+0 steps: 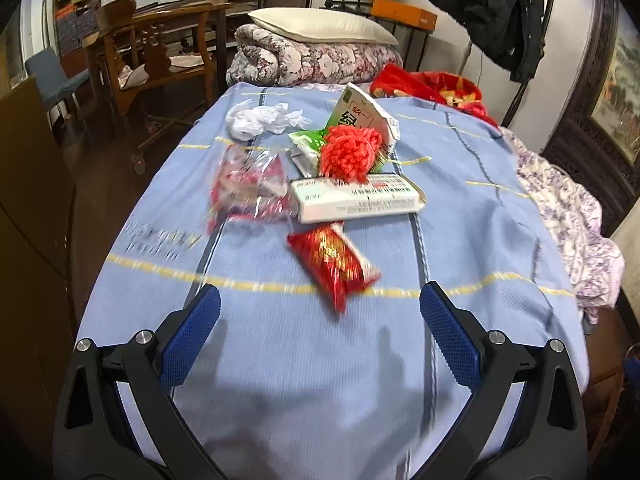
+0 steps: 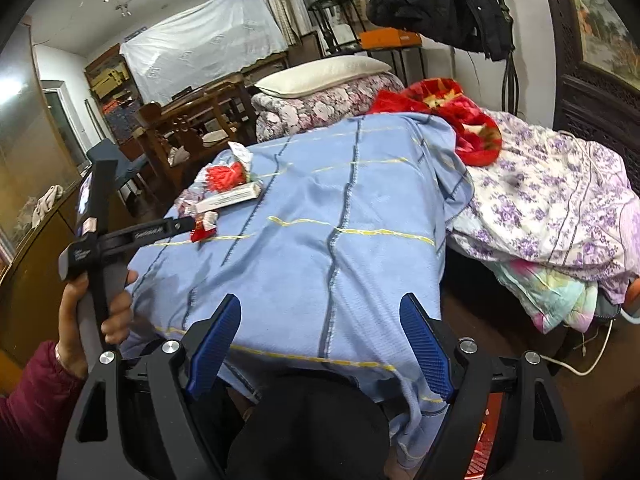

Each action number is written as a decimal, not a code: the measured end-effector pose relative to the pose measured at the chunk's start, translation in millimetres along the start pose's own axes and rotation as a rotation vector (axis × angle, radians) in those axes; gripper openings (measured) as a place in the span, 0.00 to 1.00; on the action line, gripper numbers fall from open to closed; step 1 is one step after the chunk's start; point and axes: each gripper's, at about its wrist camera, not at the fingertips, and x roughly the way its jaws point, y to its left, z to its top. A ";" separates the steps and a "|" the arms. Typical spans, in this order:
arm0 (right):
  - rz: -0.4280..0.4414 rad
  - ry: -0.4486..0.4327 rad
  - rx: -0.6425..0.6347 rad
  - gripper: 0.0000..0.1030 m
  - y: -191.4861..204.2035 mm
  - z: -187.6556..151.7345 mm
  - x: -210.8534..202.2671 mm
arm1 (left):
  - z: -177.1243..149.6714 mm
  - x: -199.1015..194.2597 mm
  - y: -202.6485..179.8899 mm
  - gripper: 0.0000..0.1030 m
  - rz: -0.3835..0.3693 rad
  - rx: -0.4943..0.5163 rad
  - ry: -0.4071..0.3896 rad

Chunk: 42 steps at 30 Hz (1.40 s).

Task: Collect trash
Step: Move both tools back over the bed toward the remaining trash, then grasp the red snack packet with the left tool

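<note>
Trash lies on a blue blanket (image 1: 460, 220). In the left wrist view I see a red snack wrapper (image 1: 334, 262) nearest, a white flat box (image 1: 354, 198), a red pom-pom (image 1: 350, 152), a green-white carton (image 1: 360, 114), a clear red-printed bag (image 1: 250, 186) and crumpled white tissue (image 1: 258, 118). My left gripper (image 1: 320, 312) is open and empty, just short of the red wrapper. My right gripper (image 2: 320, 320) is open and empty over the blanket's near edge (image 2: 320, 220), far from the trash pile (image 2: 224, 192). The left gripper's body (image 2: 100, 216) shows in the right wrist view.
A folded floral quilt with a pillow (image 1: 316, 46) lies beyond the blanket. A red cloth (image 1: 436, 88) and a purple-flowered sheet (image 2: 552, 200) lie to the right. Wooden chairs (image 1: 156, 56) stand left. A dark cabinet (image 1: 32, 200) runs along the left. A black jacket (image 1: 488, 8) hangs behind.
</note>
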 end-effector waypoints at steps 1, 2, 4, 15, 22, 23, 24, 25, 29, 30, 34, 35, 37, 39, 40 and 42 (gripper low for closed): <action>-0.002 0.003 0.003 0.78 -1.8 0.9 2.0 | 3.9 6.9 -1.4 0.93 0.007 0.003 0.006; -0.005 0.006 0.005 0.78 -3.8 2.1 4.2 | 7.1 13.1 -2.5 0.93 0.011 0.005 0.012; -0.016 0.011 0.005 0.78 -6.4 3.6 7.9 | 12.3 23.9 -4.1 0.93 0.014 0.007 0.025; -0.034 0.040 0.024 0.78 -9.0 14.8 24.7 | 12.7 46.3 -0.9 0.49 0.008 0.056 0.027; 0.000 0.067 -0.023 0.78 15.1 22.6 46.9 | -14.9 18.2 41.5 0.34 -0.044 0.013 0.006; 0.008 0.073 -0.026 0.78 17.8 23.9 50.2 | -19.7 14.1 46.4 0.34 -0.050 0.015 0.007; 0.022 0.084 -0.034 0.78 24.1 27.0 57.8 | -23.1 11.5 49.6 0.34 -0.050 0.019 0.008; 0.027 0.088 -0.039 0.78 27.3 28.3 60.8 | -26.9 8.6 53.1 0.34 -0.049 0.025 0.005; 0.058 0.086 -0.103 0.78 55.9 42.2 82.3 | -33.7 2.2 56.9 0.35 -0.053 0.046 -0.022; 0.061 0.081 -0.125 0.78 63.3 46.8 88.2 | -34.2 2.4 57.1 0.35 -0.056 0.049 -0.026; 0.090 0.073 -0.180 0.78 84.5 71.7 116.8 | -36.3 4.2 59.6 0.49 -0.100 0.038 -0.056; 0.100 0.076 -0.183 0.78 88.7 83.2 130.6 | -37.8 4.3 59.4 0.54 -0.113 0.038 -0.066; 0.114 0.079 -0.181 0.77 92.8 94.4 146.2 | -40.2 4.7 57.5 0.60 -0.125 0.047 -0.083; 0.111 0.086 -0.189 0.69 98.2 108.6 171.0 | -42.2 5.1 52.4 0.64 -0.119 0.064 -0.098; 0.105 0.102 -0.195 0.66 101.1 114.9 186.8 | -43.1 5.5 50.7 0.67 -0.118 0.070 -0.102; 0.112 0.128 -0.191 0.54 103.7 120.3 206.0 | -45.1 5.9 47.3 0.71 -0.115 0.085 -0.111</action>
